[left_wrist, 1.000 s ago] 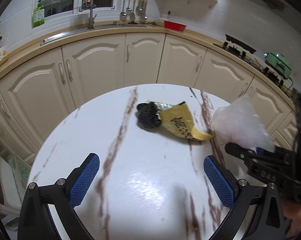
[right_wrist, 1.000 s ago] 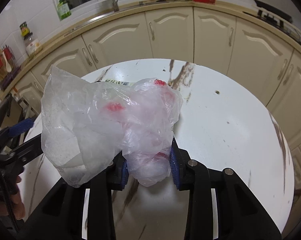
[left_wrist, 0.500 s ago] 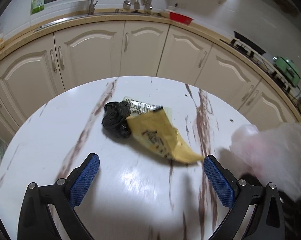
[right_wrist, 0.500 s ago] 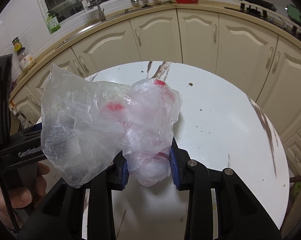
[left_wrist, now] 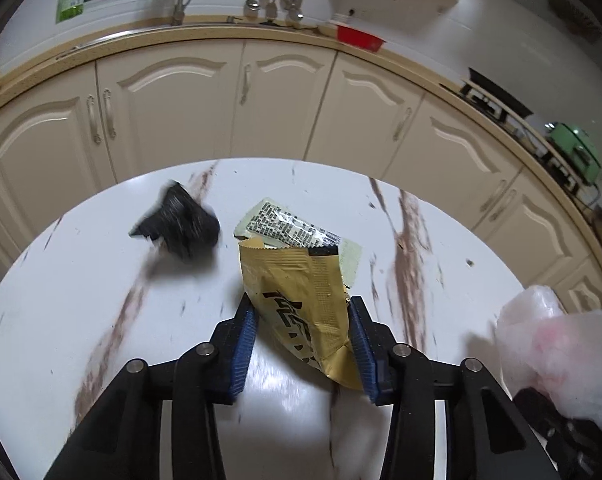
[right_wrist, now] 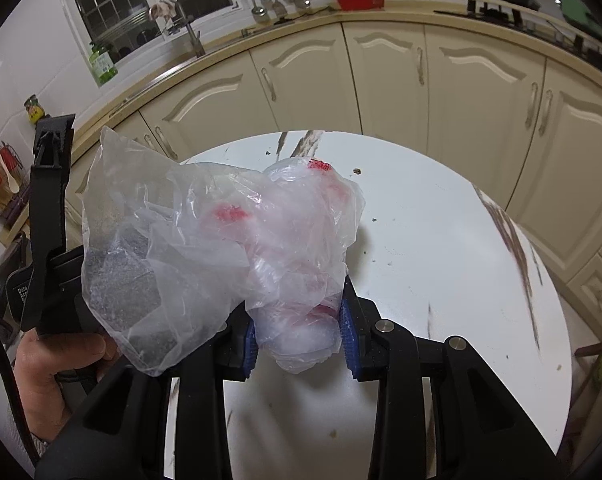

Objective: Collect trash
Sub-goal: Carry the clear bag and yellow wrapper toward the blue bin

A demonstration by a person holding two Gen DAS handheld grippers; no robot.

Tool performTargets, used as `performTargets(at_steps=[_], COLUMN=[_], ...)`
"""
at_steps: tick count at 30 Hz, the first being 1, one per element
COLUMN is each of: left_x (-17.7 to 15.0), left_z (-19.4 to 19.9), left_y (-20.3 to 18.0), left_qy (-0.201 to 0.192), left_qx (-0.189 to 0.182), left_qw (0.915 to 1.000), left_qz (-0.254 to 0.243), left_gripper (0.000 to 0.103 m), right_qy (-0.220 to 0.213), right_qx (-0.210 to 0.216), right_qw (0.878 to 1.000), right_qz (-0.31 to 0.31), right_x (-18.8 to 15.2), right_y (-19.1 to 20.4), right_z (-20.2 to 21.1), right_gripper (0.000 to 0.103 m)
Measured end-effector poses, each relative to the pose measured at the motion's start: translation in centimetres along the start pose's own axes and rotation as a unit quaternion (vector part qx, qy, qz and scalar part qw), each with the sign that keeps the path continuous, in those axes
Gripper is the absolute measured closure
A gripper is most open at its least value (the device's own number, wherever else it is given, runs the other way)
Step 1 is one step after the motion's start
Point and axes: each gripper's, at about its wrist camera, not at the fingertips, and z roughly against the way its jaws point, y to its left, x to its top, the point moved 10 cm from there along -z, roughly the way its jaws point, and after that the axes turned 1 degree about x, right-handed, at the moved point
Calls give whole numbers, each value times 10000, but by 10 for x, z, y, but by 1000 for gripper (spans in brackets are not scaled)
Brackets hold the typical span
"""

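My left gripper (left_wrist: 303,344) is shut on a yellow snack wrapper (left_wrist: 301,300) with black lettering, its blue pads touching both edges. A silvery printed wrapper (left_wrist: 289,230) lies just behind it. A crumpled black piece of trash (left_wrist: 177,226) lies to the left on the white marbled round table (left_wrist: 101,320). My right gripper (right_wrist: 299,340) is shut on a clear plastic bag (right_wrist: 221,248) with red print, which billows above the table. The bag also shows at the right edge of the left wrist view (left_wrist: 561,352).
Cream kitchen cabinets (left_wrist: 173,112) curve behind the table, with a sink, hanging utensils and a red dish (left_wrist: 359,36) on the counter. Small crumbs (right_wrist: 375,220) dot the table on the right. The left tool and the hand holding it (right_wrist: 49,280) sit close at the bag's left.
My left gripper moved forward and closed from wide open onto the yellow wrapper. The black trash shifted left. My right gripper still holds the bag and has swung a little to the right.
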Motion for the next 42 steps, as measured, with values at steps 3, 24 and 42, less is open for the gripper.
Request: performTargets(at_steps=[3,24,42], left_x=[-12,-109,-157], left_z=[9,166,275], left_y=[3,-36,-183], left_qy=[20,-481,-1130], left_qx=[-54,-320,-1318], left_qw=[9999,9924,9590], left_qz=[-98,-1090,-2240], left_gripper=[65,65,65], right_qy=[-55,-676,-1505], right_qx=[-1,-128,-665], right_qw=[10000,9972,9838], right_qz=[-45,-282,-714], right_x=[-5,-56,-80], right_y=[0,0,-55], right_z=[10,127,250], right_gripper=[72,72,72])
